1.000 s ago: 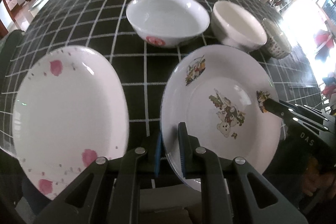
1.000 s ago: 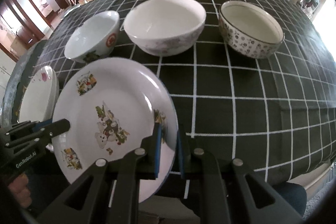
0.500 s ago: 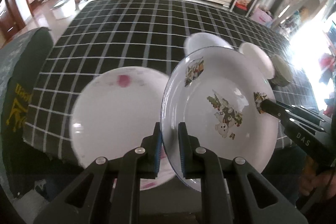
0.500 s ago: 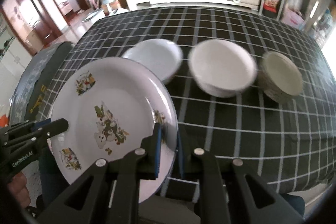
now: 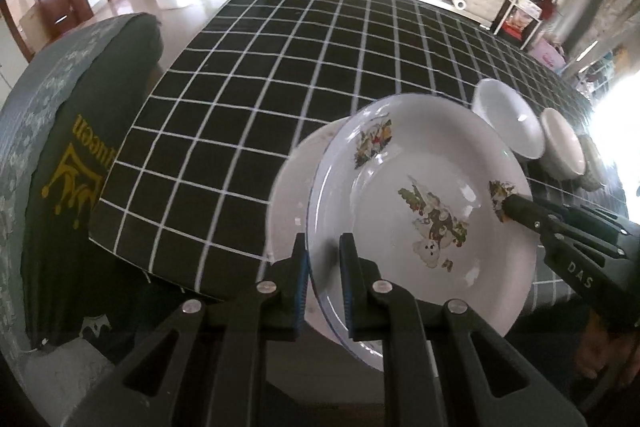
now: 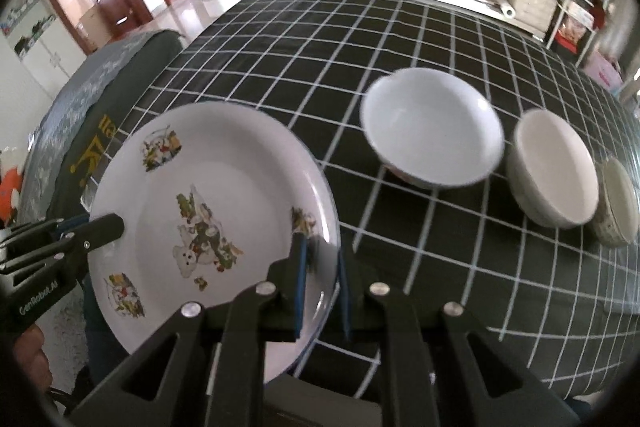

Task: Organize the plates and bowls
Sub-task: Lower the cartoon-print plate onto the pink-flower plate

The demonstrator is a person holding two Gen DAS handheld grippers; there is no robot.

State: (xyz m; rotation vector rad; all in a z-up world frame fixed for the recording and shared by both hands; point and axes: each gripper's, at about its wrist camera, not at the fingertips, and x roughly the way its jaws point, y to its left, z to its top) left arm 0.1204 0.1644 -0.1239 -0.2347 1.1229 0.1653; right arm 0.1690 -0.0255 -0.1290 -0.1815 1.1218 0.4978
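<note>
- A table (image 6: pixel 400 39) covered by a black cloth with a white grid carries the dishes.
- 3 bowls stand in a row near its right side: a white bowl (image 6: pixel 430 131), a cream bowl (image 6: pixel 554 167) and a patterned bowl (image 6: pixel 618 201), each just beside the next.
- A white plate (image 5: pixel 290 187) lies at the near edge.
</note>
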